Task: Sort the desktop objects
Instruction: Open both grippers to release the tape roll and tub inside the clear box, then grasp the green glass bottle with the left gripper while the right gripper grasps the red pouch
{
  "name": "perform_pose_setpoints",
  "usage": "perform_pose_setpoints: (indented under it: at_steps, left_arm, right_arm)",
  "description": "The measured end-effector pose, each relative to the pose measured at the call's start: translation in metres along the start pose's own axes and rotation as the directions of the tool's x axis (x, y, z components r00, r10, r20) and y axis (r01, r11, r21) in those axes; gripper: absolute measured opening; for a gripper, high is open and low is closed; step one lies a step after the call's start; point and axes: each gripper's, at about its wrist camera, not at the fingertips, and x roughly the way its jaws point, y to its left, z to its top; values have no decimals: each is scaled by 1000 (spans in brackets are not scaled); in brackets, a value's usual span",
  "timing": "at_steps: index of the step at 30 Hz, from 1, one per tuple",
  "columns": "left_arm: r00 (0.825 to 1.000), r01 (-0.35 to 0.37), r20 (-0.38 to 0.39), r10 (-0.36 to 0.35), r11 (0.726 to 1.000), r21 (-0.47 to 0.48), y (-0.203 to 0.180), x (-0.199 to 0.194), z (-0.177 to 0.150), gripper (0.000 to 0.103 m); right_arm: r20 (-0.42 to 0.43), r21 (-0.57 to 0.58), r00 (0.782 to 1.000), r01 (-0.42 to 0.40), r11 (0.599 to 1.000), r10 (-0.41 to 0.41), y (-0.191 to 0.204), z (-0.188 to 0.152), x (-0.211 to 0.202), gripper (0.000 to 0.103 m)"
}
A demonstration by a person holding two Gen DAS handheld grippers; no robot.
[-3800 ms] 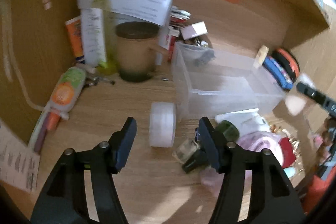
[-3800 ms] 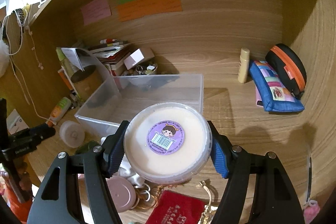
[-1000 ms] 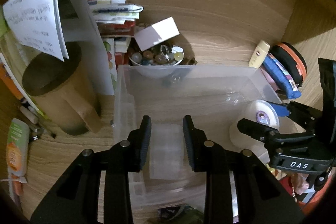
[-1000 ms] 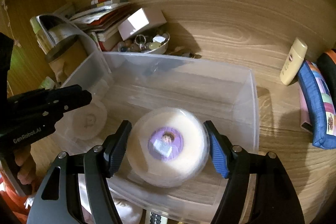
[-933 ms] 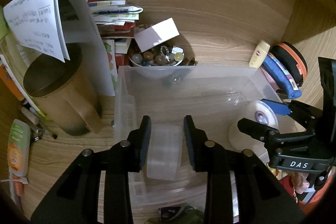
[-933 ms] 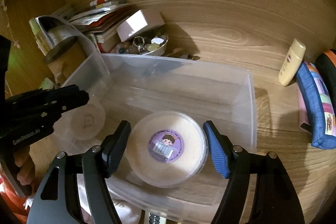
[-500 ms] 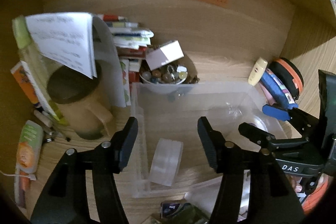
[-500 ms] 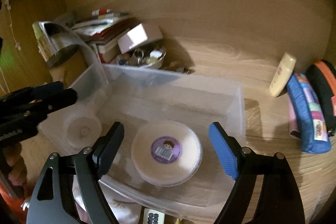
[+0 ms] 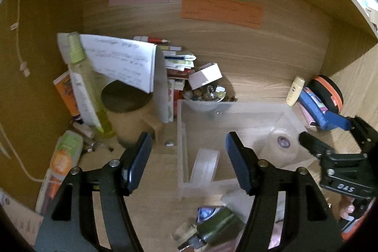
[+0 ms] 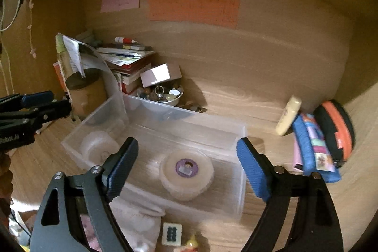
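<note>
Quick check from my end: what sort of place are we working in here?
Most likely a home study desk set in a wooden alcove: sticky notes on the back panel, a stack of books, and pencil cases beside the clear storage bin.

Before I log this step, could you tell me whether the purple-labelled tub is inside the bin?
Inside: the tub rests flat on the clear bin's floor.
</note>
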Motion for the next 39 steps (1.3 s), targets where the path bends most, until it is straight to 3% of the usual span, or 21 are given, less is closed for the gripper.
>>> perform_pose_setpoints:
  at_steps: [8,10,14,19,25,29,39]
  left_arm:
    - [998,59,-24,-58,997,42,-1,-30,-20,65]
    - [997,64,-39,-62,996,54,-2,-36,-25,69]
    - [999,37,-32,-34,996,85,-5,-51,-39,73]
    - [996,75,-46,-70,991,109,-7,-60,-57,74]
    - [989,97,-127,-82,989,112,0,-37,-75,74]
    - [974,103,-213,-81,990,95,4,-8,-85,73]
    - [954,163,-278,-114,973,162,-16,21,-94,73]
  right_arm:
    - [27,38,999,42,998,-43,-6,-22,-36,87]
    - [26,57,998,49,997,-50,-11,-28,-45,87]
    - [14,86,998,53,995,-54,-20,-41,-61,87]
    - [-25,129,999,37,991,-34,-32,-63,-73,87]
    - [-78,132,995,72,989,-62,-40,-87,-80,87]
    - [-120,176,991,86,981,-65,-52,-103,-81,87]
    - [-257,243,966,90,966,-26,-67,-138,-71,87]
